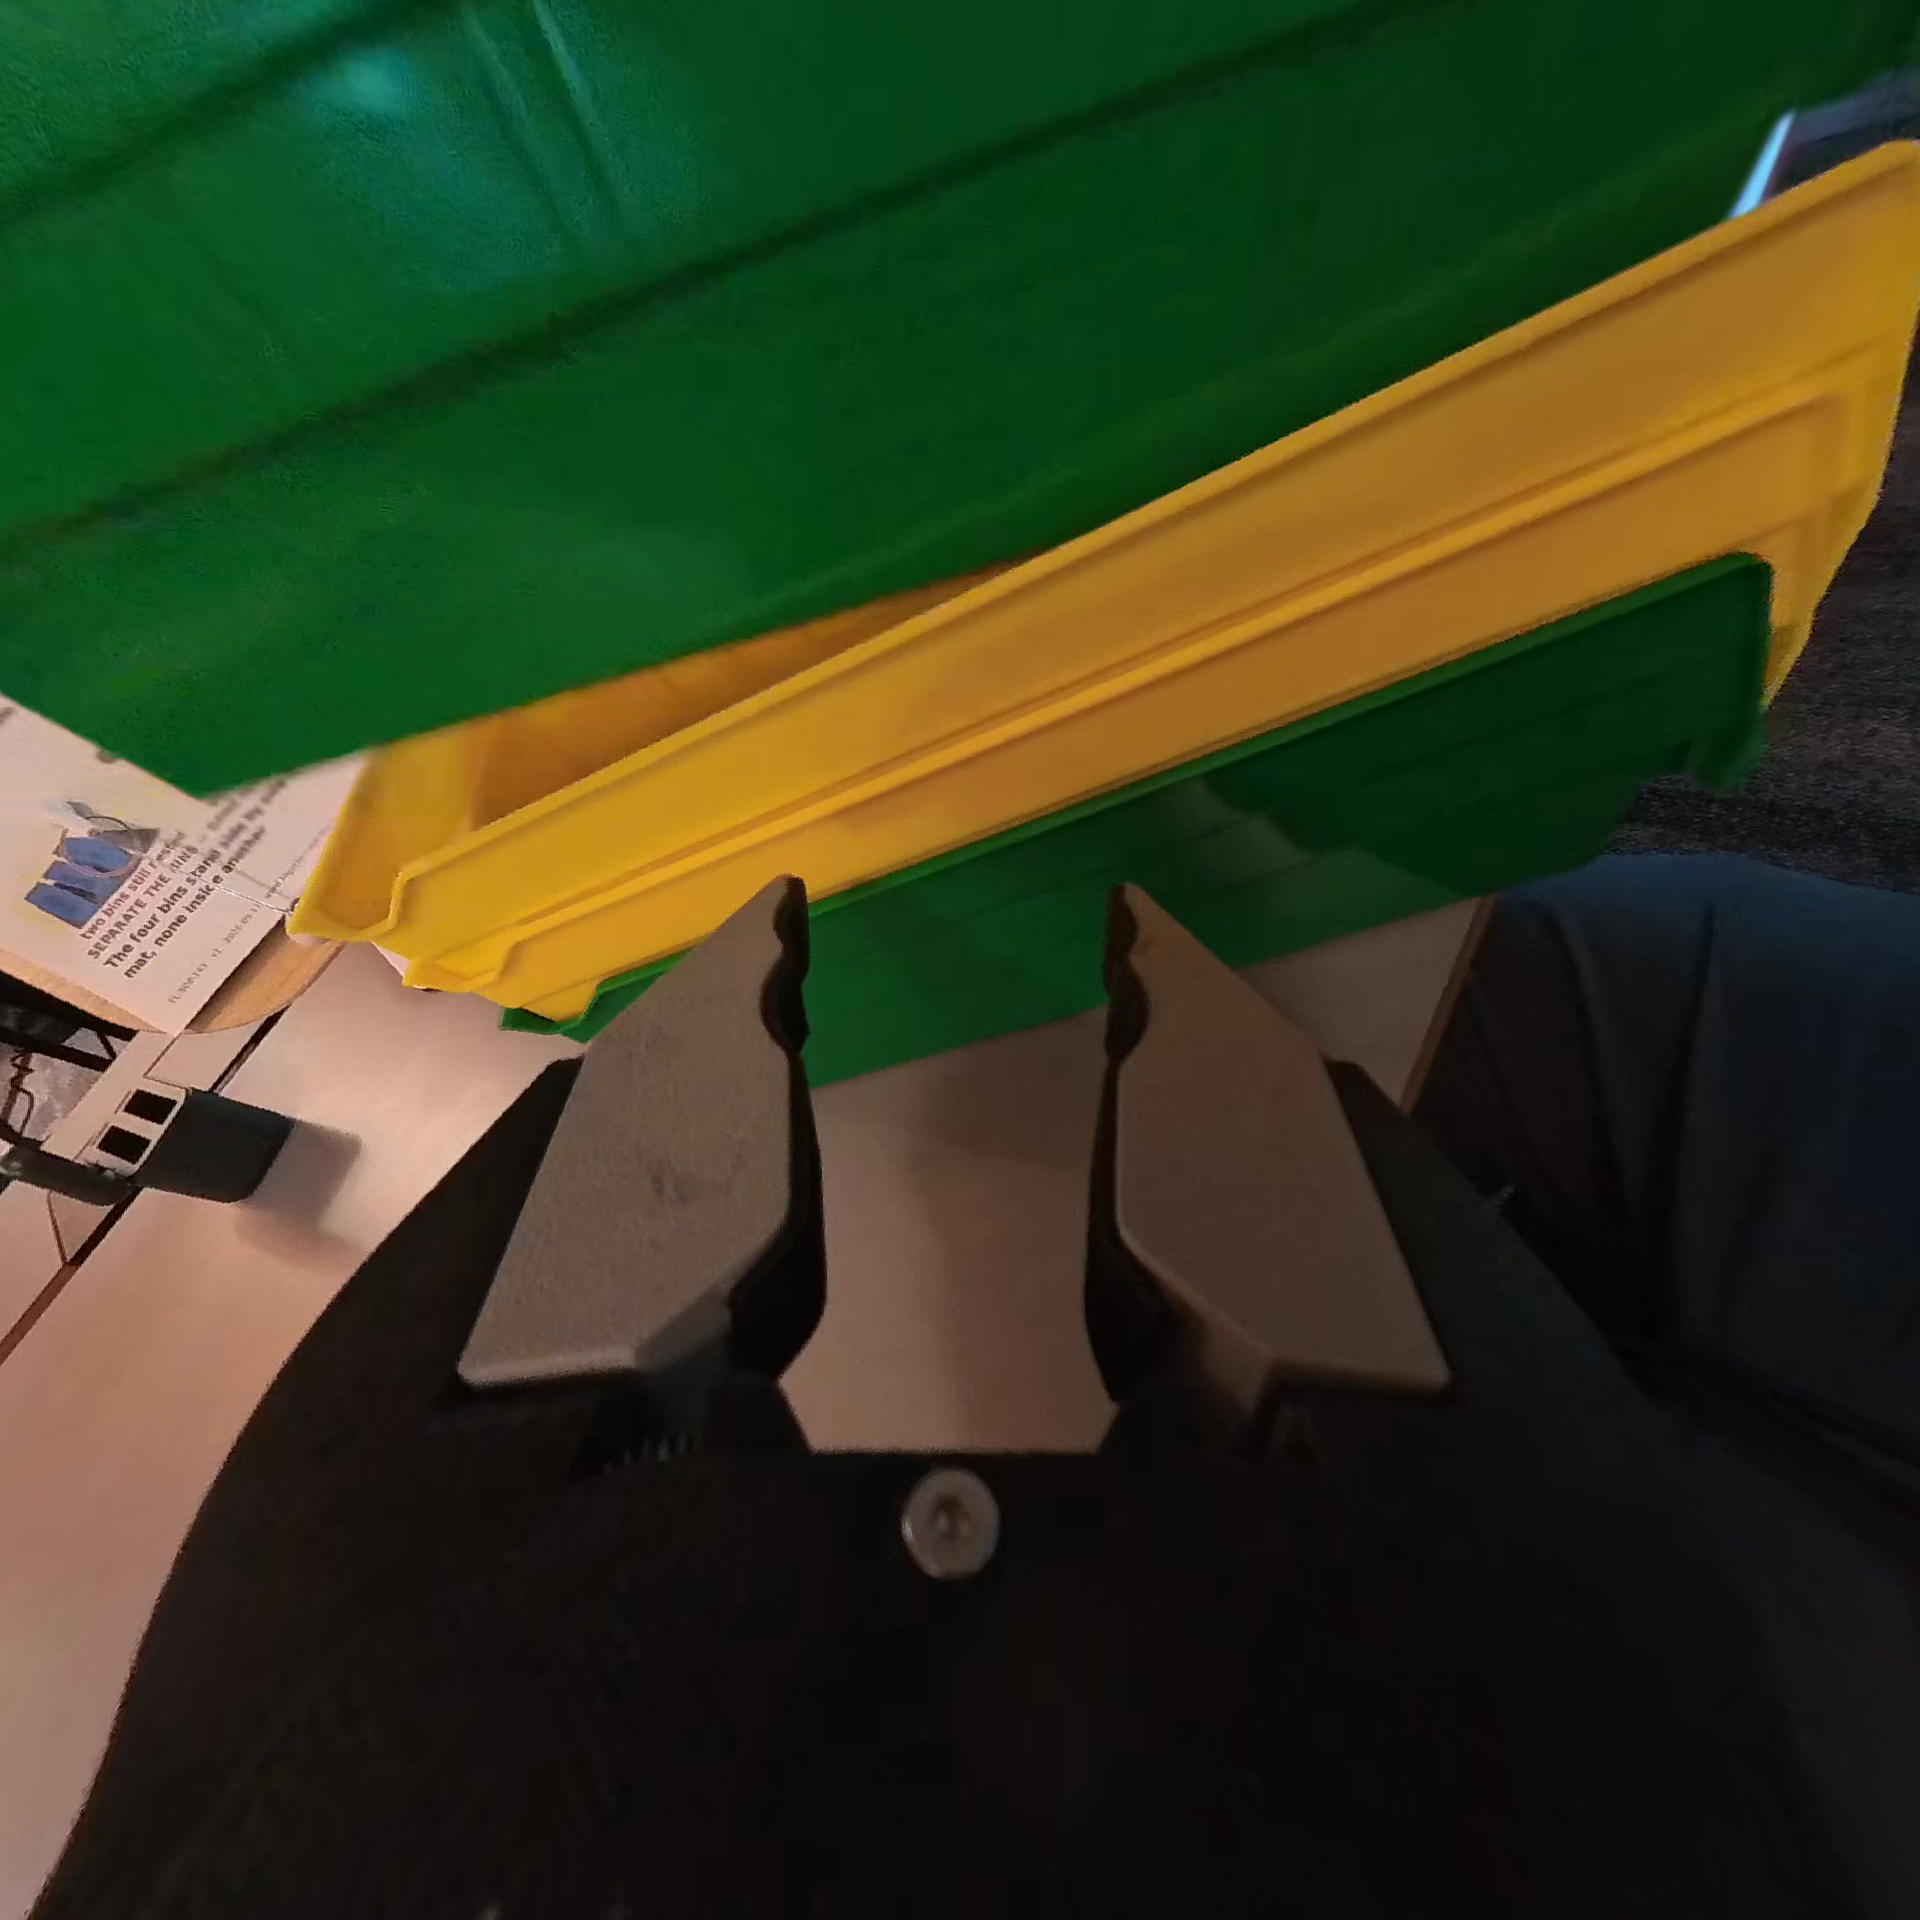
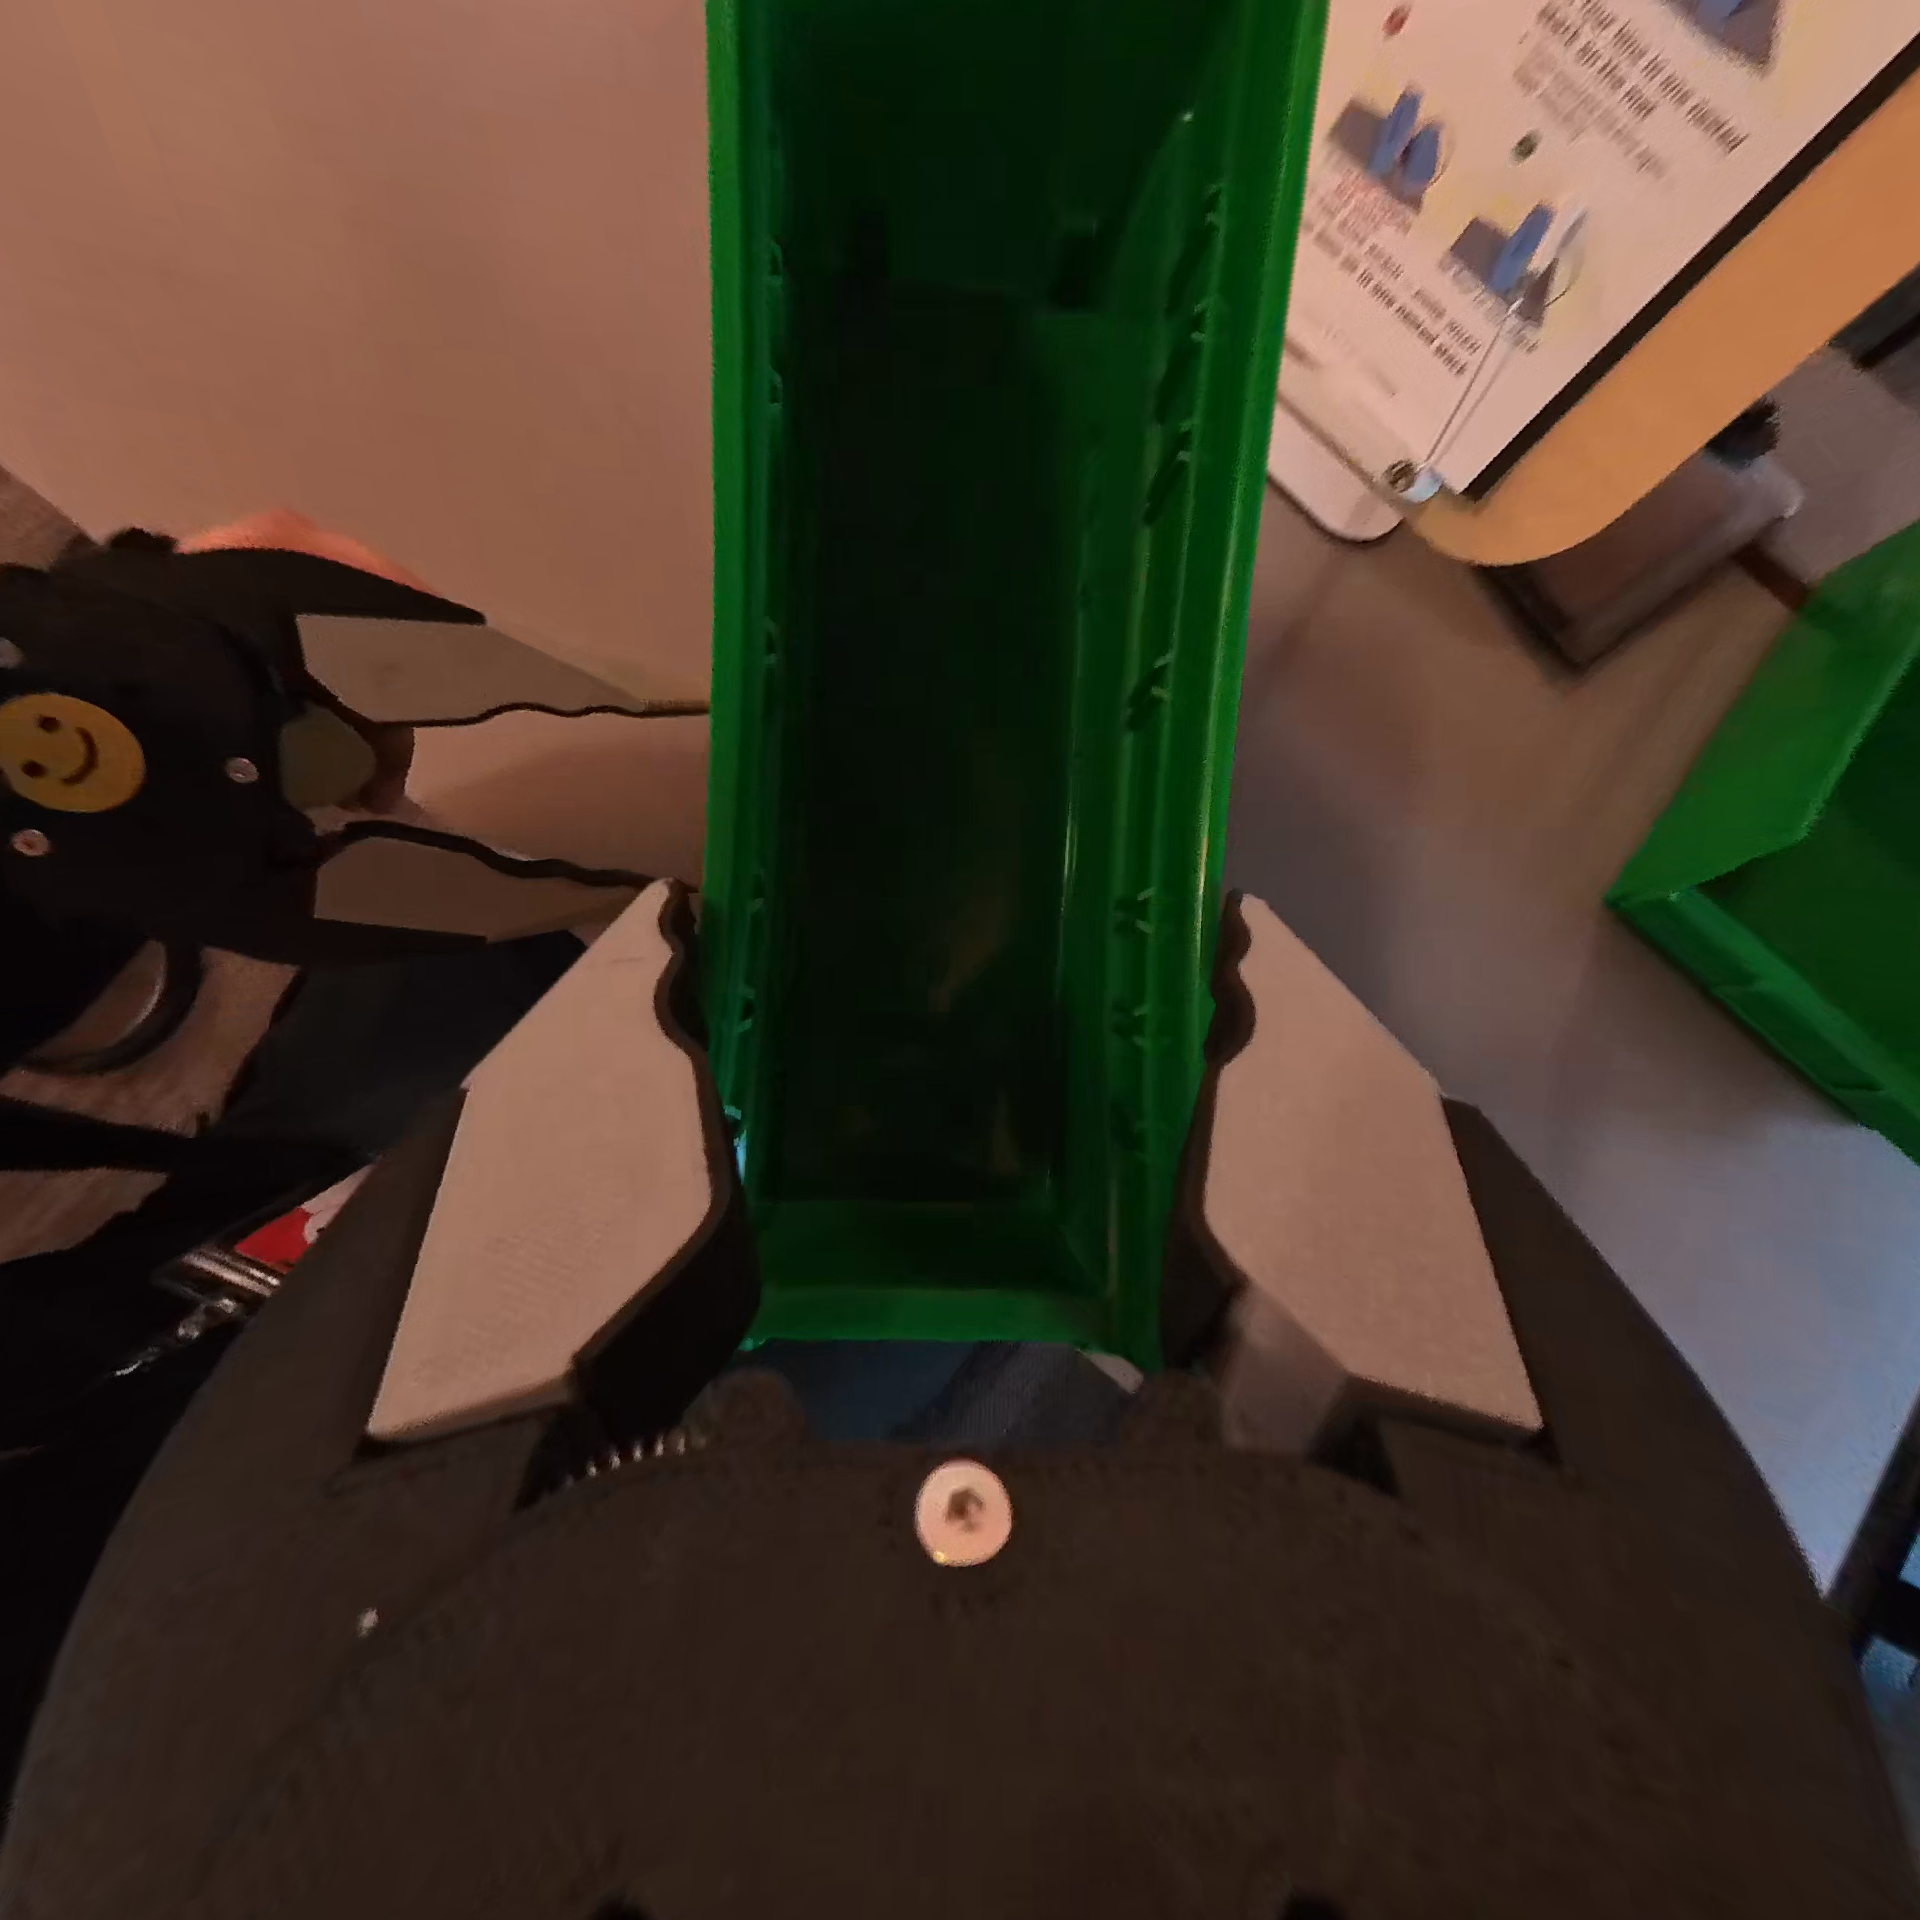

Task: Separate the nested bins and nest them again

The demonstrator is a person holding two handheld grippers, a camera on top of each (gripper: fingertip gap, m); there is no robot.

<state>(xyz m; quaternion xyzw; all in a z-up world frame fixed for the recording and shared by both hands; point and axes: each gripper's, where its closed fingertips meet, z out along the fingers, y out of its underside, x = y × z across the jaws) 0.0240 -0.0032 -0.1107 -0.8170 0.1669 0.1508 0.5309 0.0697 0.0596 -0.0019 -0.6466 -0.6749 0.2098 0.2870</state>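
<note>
My right gripper is shut on a green bin, one finger on each long side, and holds it in the air. The same bin fills the top of the left wrist view, blurred. Below it a yellow bin sits nested in another green bin on the table. My left gripper is open and empty, its tips just short of that stack's near end. It also shows at the left of the right wrist view, open, beside the held bin.
A further green bin stands at the right edge. A printed sheet on a wooden board lies behind; it also shows in the left wrist view. A person's dark-clothed leg is at the table's right.
</note>
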